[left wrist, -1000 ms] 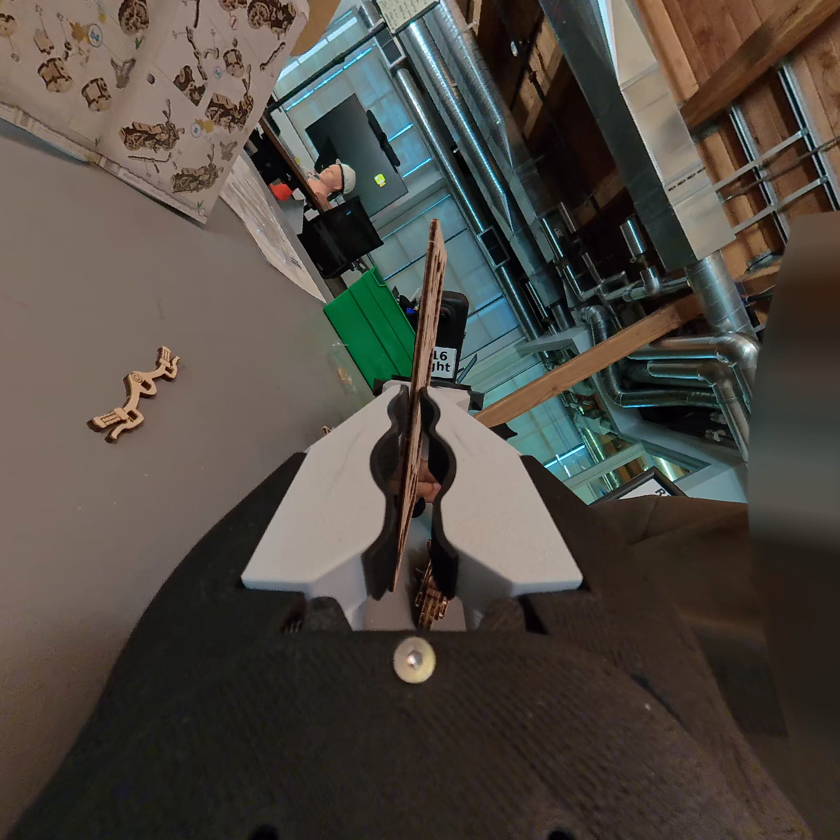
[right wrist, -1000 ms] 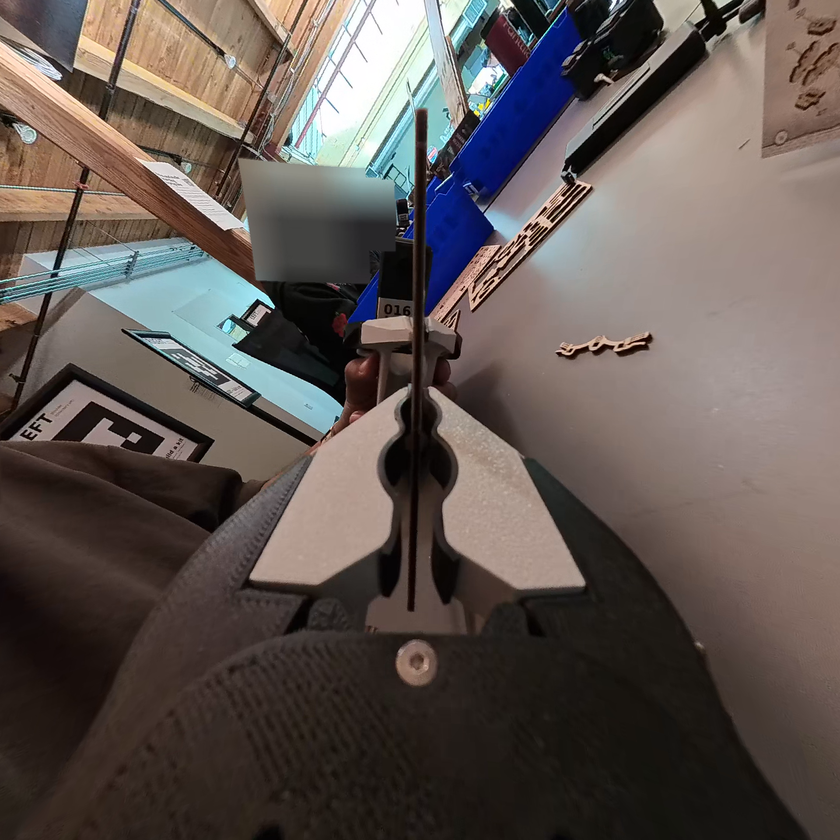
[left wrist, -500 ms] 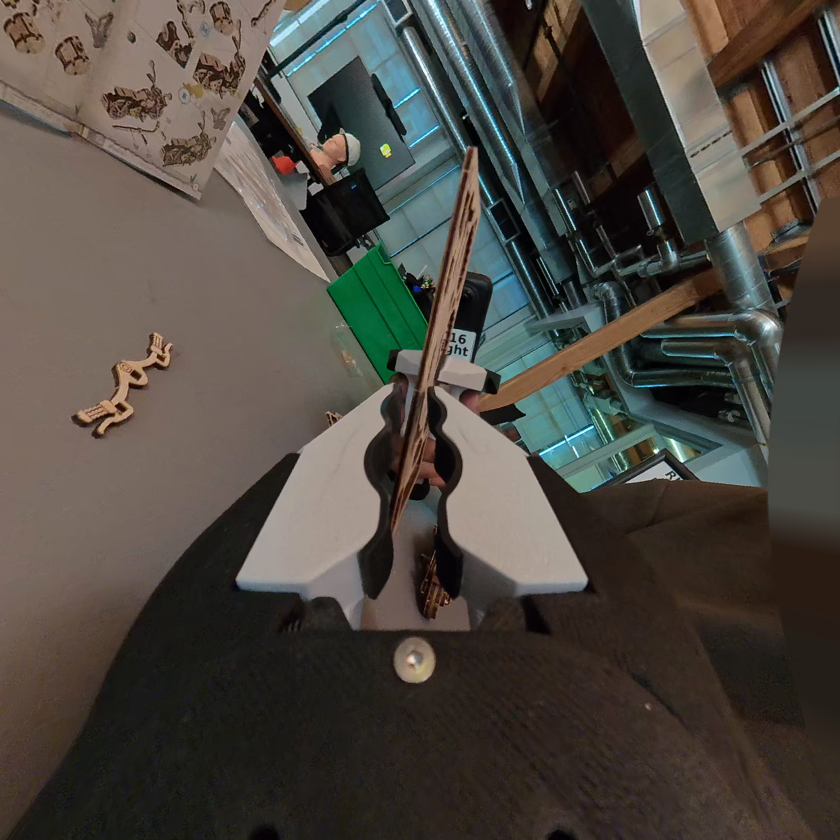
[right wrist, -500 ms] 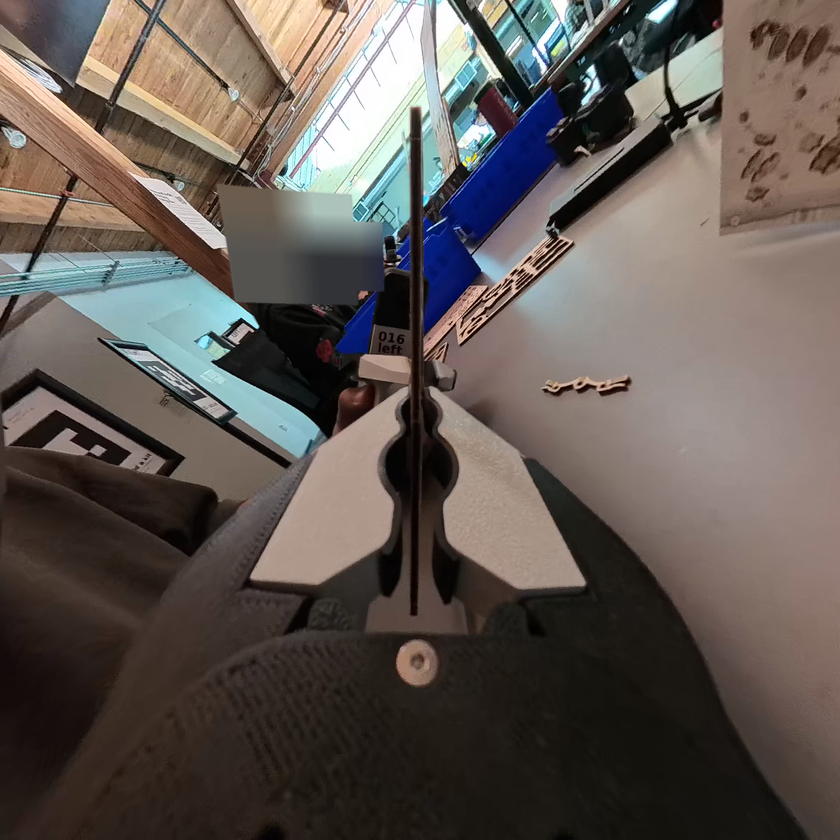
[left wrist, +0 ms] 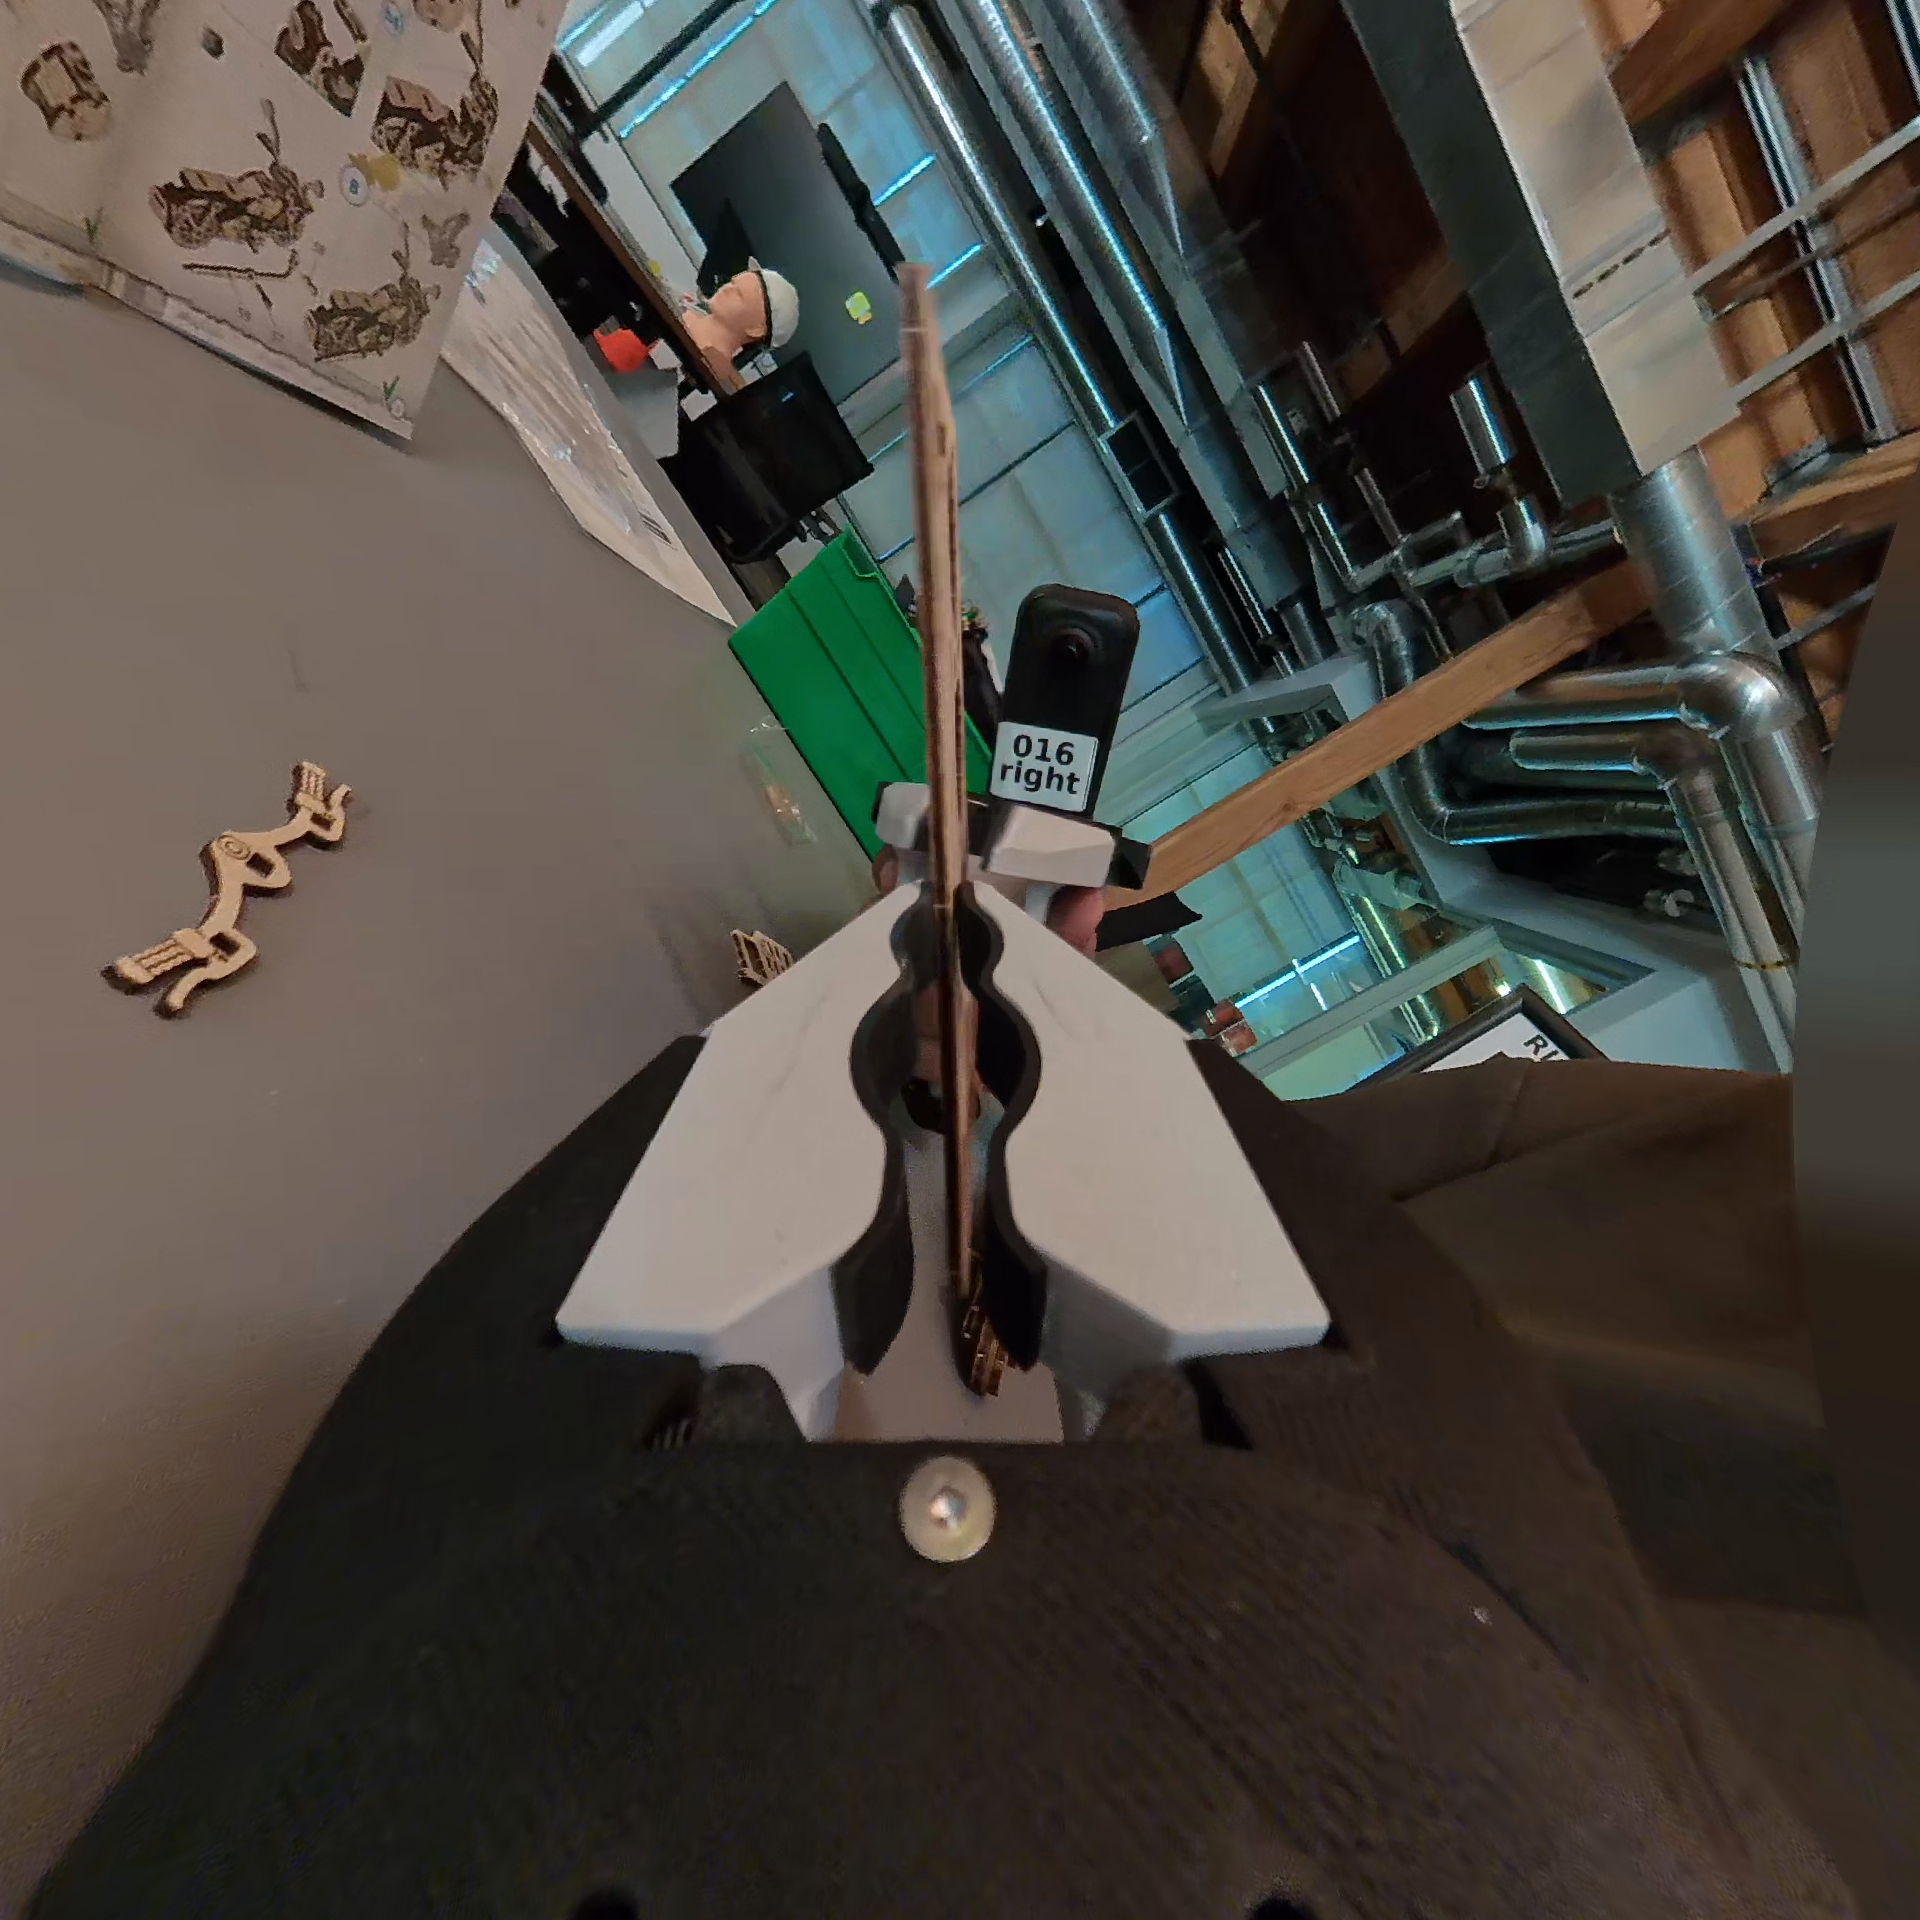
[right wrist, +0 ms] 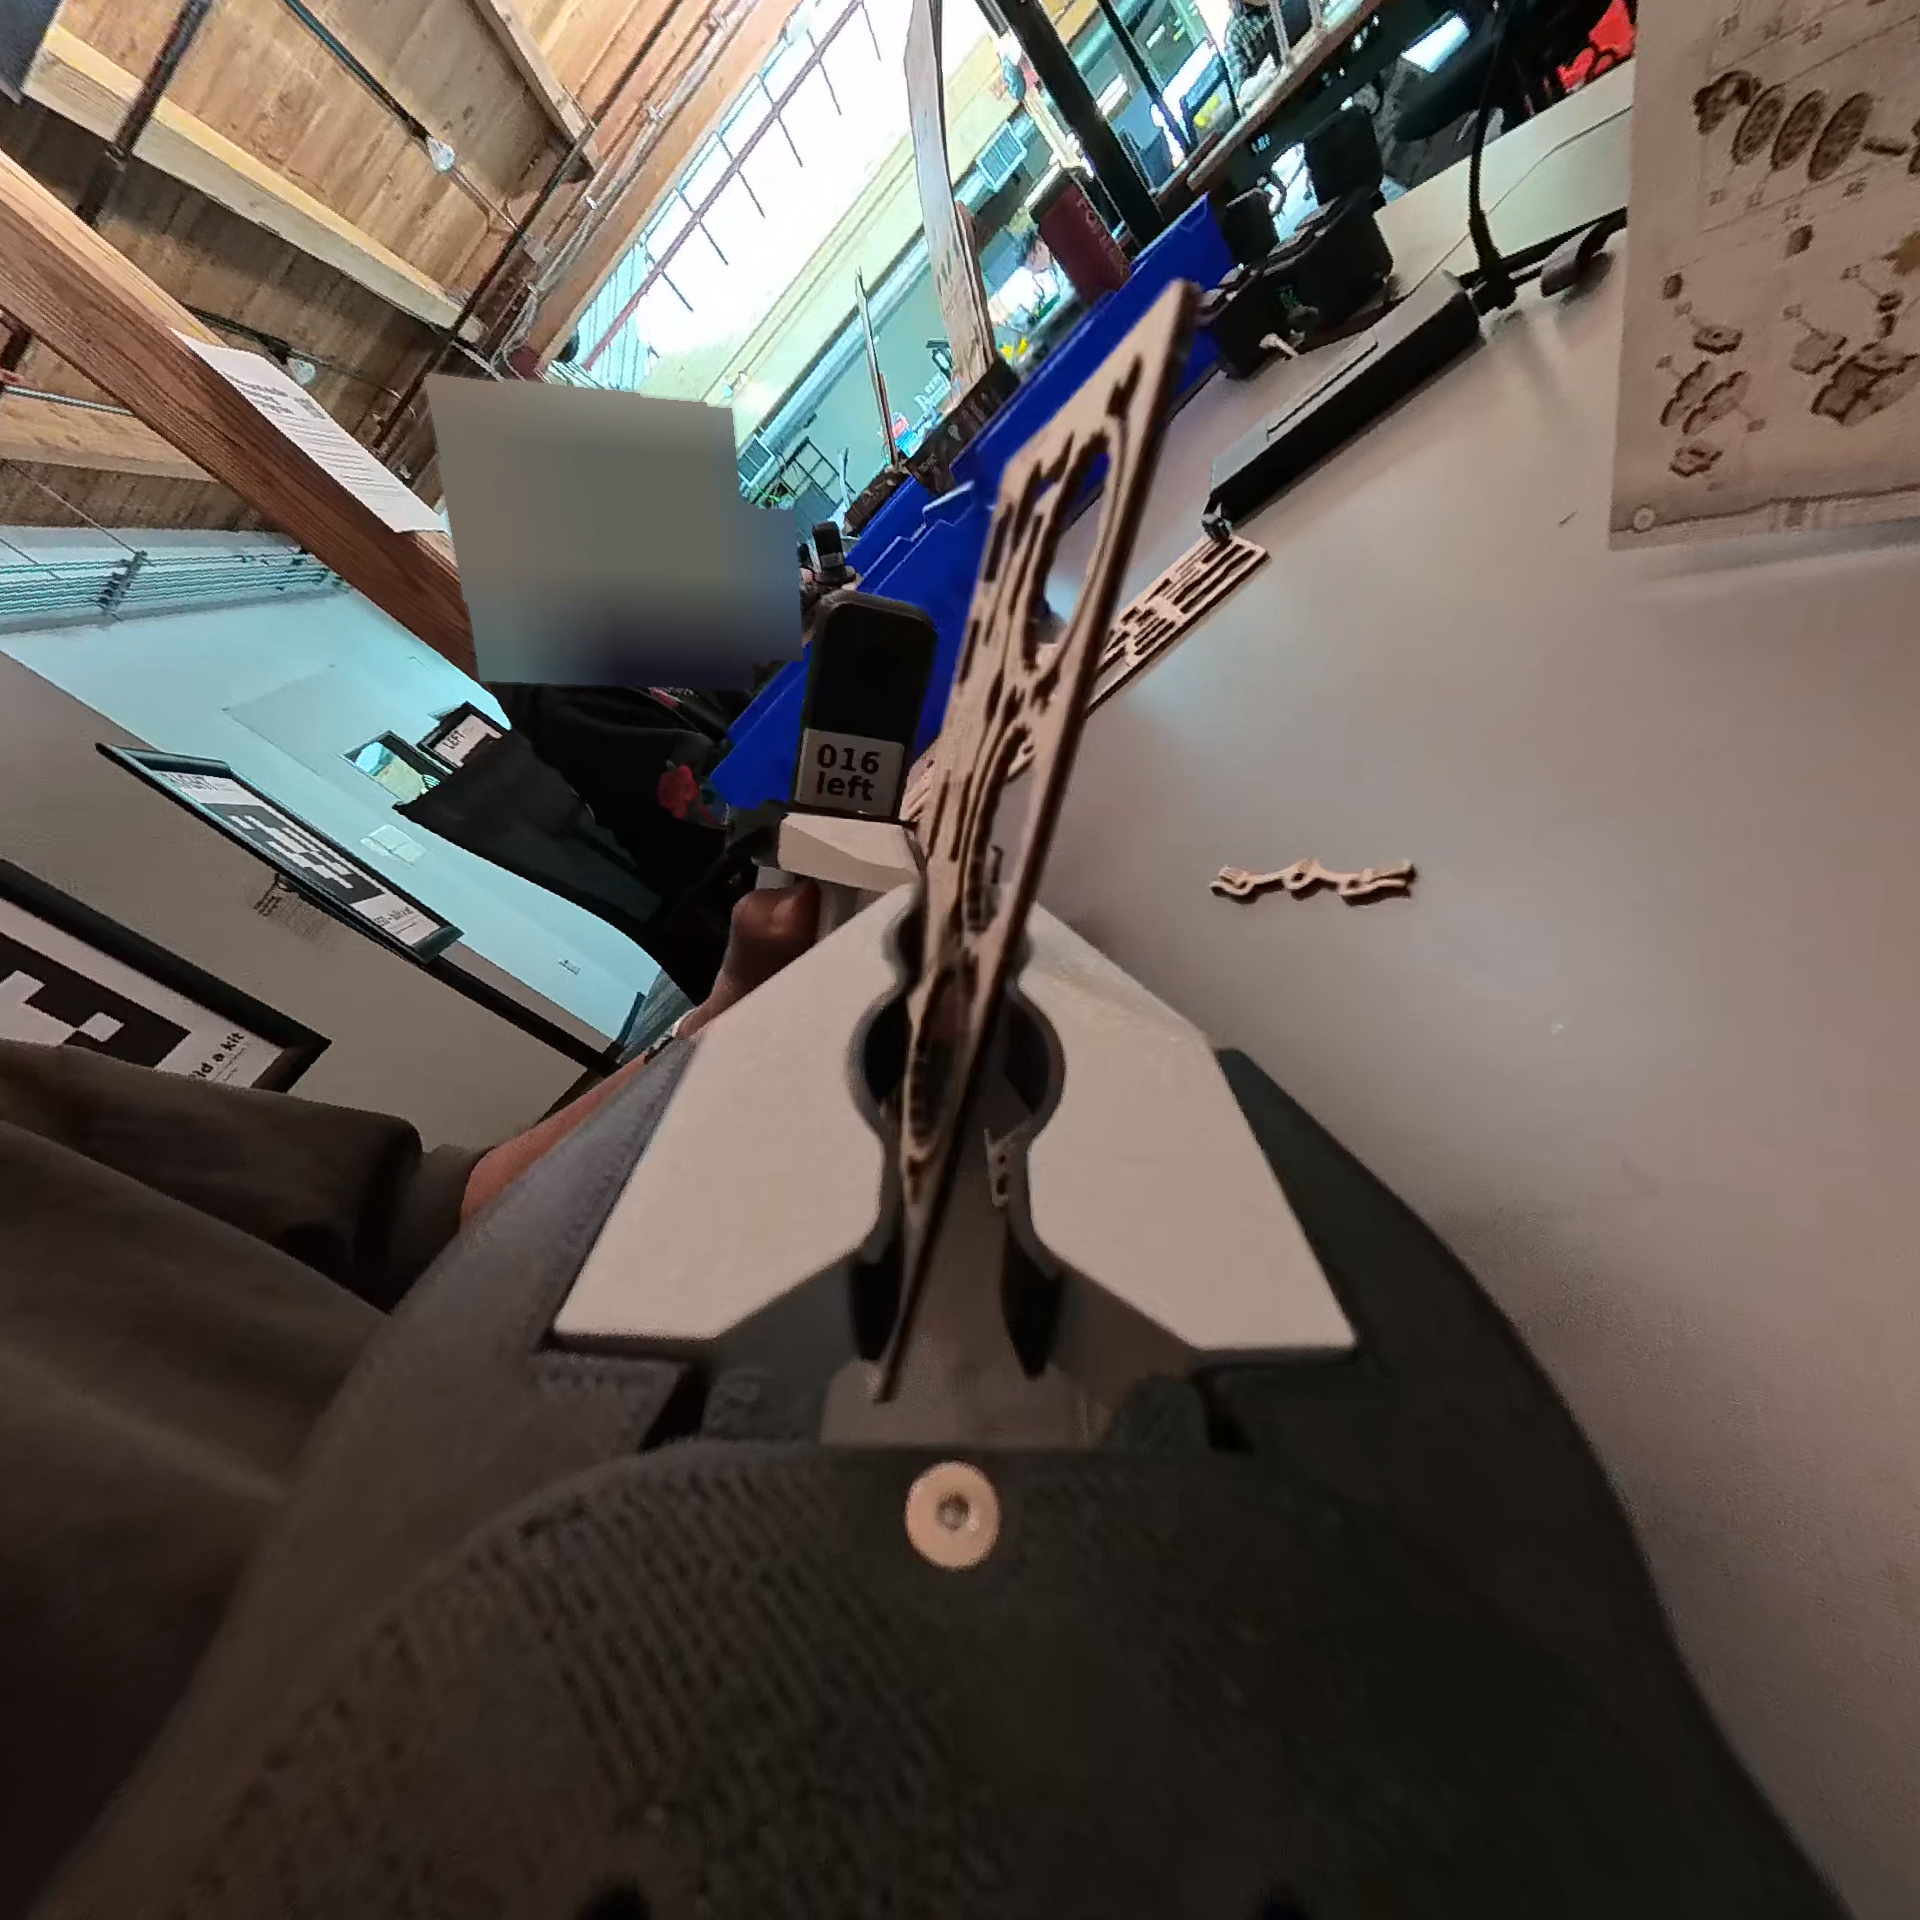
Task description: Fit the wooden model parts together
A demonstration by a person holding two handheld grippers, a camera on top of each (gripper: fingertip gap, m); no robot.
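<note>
- My left gripper (left wrist: 940, 925) is clamped on a thin wooden sheet (left wrist: 932, 582), which stands edge-on between my fingers and rises toward the far ceiling pipes.
- My right gripper (right wrist: 961, 935) is closed on the same wooden sheet (right wrist: 1049, 582) from the opposite end. Half a second ago I saw only its dark edge there; now it leans right and its cut-out face shows.
- In the left wrist view the sheet has gone from leaning right to nearly upright, and the other gripper's camera has come out from behind it.
- A loose wooden piece (left wrist: 231, 894) lies on the grey table (left wrist: 436, 831), well to the left of my left gripper; from the right wrist view the same wooden piece (right wrist: 1314, 881) sits to the right.
- Each gripper's black camera carries a small white label with printed writing (left wrist: 1039, 764), (right wrist: 847, 774).
- Printed instruction sheets (left wrist: 249, 177), (right wrist: 1766, 260) lie at the far table edges, and a framed sign (right wrist: 135, 1029) bearing writing stands at the left.
</note>
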